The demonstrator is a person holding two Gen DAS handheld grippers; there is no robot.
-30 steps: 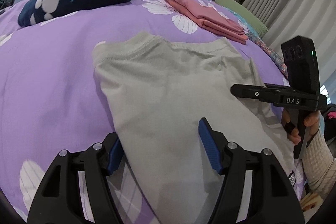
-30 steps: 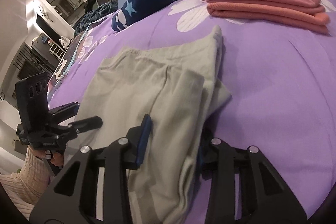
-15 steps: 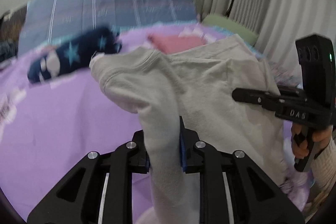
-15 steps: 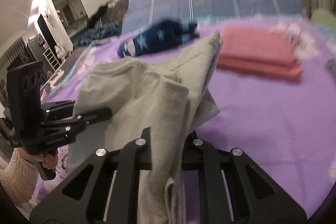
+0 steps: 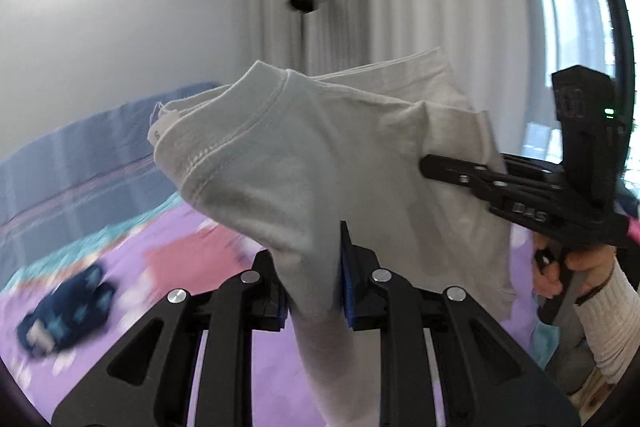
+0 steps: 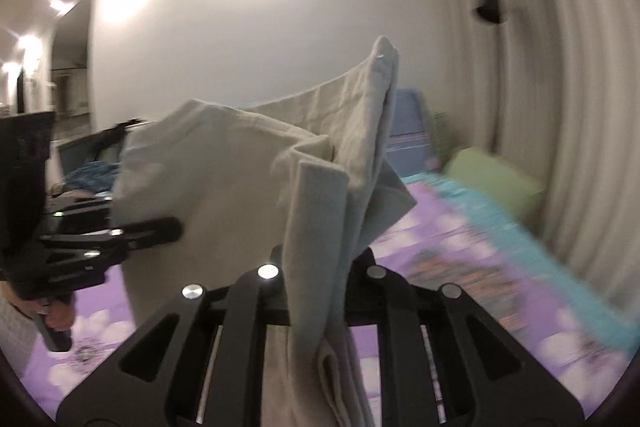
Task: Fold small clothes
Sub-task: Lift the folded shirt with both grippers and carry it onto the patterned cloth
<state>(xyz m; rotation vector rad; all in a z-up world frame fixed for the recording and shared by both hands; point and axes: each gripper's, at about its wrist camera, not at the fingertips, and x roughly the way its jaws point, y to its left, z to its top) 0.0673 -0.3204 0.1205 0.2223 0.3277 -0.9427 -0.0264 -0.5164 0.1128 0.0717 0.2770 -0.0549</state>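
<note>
Ceiling glare, motion blur, fisheye edges

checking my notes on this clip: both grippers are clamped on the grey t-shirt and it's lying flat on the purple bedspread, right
Not quite. Both the left gripper and the right gripper are shut on the grey t-shirt, but it is not lying flat: it hangs in the air between them, lifted clear above the purple bedspread. The left wrist view shows this best.

Matte black plastic left gripper [image 5: 313, 277] has blue pads and silver screws; at three o'clock, a cream ribbed knit sleeve [image 5: 608, 323].
</note>
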